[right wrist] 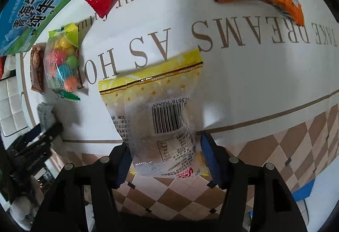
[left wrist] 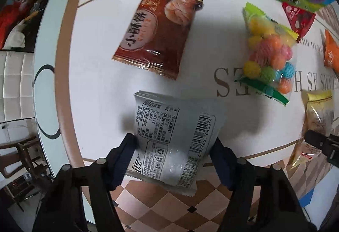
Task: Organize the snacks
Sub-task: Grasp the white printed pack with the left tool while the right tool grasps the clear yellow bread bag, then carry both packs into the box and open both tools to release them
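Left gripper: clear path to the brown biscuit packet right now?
Probably not yet: the left gripper is shut on the grey packet. The brown biscuit packet lies unobstructed just ahead on the table.

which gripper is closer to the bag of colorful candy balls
Left. The left gripper, shut on the grey packet, sits just beside the candy bag. The right gripper, holding the yellow packet, is farther.

Bright, even indoor light. Soft grey shadows fall on the white tablecloth (left wrist: 211, 20) beneath each packet. Glare streaks the silver packet (left wrist: 175, 143). Strong fisheye bending and dark vignetted corners; edges slightly blurred.
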